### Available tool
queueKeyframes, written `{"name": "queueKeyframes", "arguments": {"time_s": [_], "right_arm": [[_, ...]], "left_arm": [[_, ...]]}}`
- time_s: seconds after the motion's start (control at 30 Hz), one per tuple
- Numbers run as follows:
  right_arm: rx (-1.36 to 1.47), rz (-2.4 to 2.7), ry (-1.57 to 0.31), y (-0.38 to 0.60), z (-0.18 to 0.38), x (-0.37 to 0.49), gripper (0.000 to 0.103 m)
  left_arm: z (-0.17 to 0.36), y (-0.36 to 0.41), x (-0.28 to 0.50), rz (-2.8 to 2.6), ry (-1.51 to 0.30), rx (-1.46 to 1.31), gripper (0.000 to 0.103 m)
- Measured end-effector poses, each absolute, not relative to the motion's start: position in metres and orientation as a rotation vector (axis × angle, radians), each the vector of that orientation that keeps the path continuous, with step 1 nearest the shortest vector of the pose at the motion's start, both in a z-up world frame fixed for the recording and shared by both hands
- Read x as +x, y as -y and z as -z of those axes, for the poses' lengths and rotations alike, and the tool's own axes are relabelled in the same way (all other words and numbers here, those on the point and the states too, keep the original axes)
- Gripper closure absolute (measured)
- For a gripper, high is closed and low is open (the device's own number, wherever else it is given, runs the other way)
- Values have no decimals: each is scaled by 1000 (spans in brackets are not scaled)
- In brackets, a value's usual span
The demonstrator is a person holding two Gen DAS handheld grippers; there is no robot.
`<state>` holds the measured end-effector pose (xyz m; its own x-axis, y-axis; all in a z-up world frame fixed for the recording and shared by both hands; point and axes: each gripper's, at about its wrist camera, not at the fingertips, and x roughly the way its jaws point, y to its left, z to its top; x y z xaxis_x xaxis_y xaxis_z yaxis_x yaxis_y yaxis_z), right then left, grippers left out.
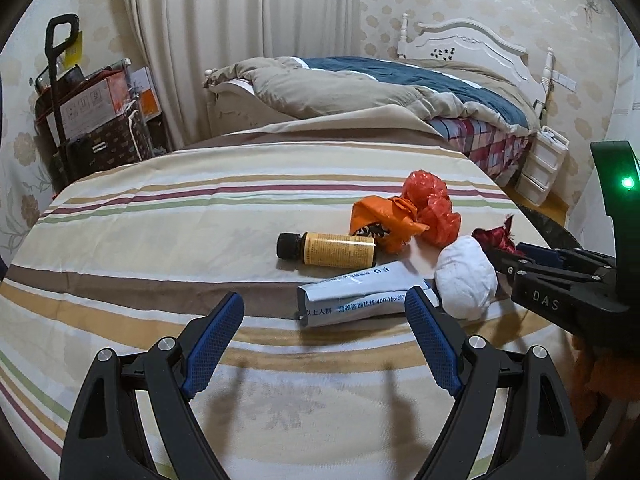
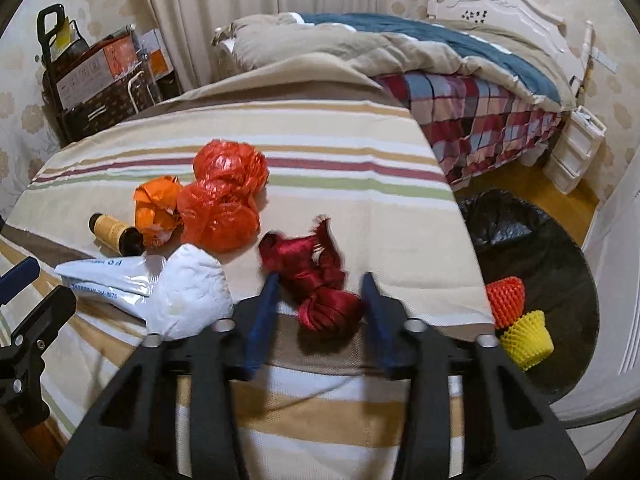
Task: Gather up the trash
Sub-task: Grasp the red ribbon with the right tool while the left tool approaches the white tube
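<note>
Rumpled bed (image 1: 360, 84), white drawers (image 1: 542, 164)

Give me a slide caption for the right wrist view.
Right gripper, jaws open, straddles red ribbon bundle on striped cloth.

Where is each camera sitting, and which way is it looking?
Left wrist: on the left gripper, looking forward over the striped tablecloth at a flat white tube; the right gripper shows.
Right wrist: on the right gripper, fingers open around a crumpled dark red ribbon; the black-lined bin sits beside the table.
Both see the crinkled red plastic bag.
</note>
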<state>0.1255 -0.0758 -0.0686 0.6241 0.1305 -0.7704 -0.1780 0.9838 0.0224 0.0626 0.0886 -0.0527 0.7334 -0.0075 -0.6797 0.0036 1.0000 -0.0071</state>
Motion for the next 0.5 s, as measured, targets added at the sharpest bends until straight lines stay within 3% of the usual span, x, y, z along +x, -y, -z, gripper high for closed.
{"name": "queueKeyframes", "arguments": {"time_s": [0.5], "right_arm": [[-29, -162, -875, 89, 69, 99, 72]], "left_arm": [[53, -102, 72, -24, -764, -46, 19]]}}
